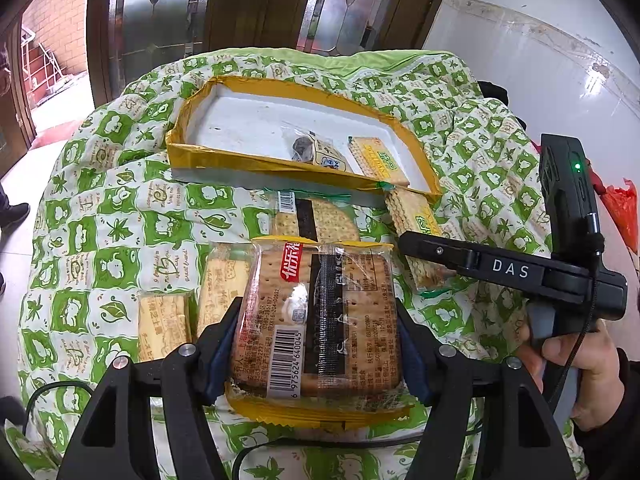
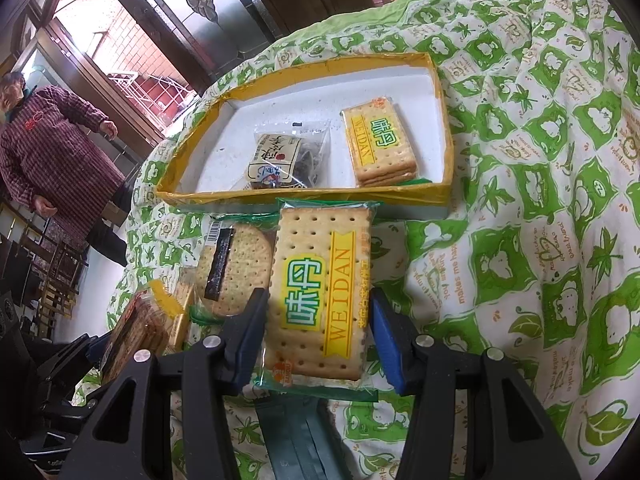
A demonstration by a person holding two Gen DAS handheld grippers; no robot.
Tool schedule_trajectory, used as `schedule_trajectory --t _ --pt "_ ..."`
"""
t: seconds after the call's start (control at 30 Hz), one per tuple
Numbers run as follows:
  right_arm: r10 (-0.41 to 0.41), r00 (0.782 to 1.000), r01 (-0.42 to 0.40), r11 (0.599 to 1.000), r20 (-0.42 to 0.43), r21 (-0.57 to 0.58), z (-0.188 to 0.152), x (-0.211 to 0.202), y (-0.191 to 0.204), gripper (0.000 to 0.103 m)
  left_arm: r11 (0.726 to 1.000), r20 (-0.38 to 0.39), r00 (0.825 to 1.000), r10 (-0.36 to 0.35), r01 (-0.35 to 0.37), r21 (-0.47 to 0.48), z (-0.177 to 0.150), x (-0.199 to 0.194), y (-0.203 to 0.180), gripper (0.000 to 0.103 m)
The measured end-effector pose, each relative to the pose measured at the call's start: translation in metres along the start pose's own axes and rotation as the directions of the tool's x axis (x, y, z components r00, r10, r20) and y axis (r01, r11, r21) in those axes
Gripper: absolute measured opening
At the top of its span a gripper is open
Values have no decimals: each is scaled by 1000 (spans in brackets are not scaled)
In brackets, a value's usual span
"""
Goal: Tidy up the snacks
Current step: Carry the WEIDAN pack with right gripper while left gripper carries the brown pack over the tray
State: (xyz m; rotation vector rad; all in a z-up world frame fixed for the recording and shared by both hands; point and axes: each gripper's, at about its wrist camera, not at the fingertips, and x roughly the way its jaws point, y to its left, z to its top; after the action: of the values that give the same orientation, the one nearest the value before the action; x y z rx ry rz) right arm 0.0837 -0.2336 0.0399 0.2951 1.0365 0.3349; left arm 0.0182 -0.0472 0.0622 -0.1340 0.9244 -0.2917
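Left gripper (image 1: 320, 344) jaws clamped on a yellow-edged cracker pack (image 1: 320, 320); right gripper (image 2: 318, 332) jaws straddling the WEIDAN cracker pack (image 2: 320, 292), contact unclear. Tray (image 2: 444, 136) straight beyond. Hazards: crushed crackers from squeezing, slippery film sliding free.

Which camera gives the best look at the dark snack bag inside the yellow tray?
The right wrist view. There the bag lies face up in the tray, its label and dark contents in plain sight. The left wrist view shows the same bag smaller and farther off, partly cut by the tray's near wall.
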Motion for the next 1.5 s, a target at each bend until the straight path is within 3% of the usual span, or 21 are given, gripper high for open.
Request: schedule_trajectory --t 0.67,1.5 --pt "-6 999 6 1000 34 -1 1 -7 1 50 1000 9 1000 11 -11 -4 5 0 4 72" --pt "12 998 -12 1000 66 7 2 -14 0 50 999 57 998 26 -28 27 46 -2 3 72"
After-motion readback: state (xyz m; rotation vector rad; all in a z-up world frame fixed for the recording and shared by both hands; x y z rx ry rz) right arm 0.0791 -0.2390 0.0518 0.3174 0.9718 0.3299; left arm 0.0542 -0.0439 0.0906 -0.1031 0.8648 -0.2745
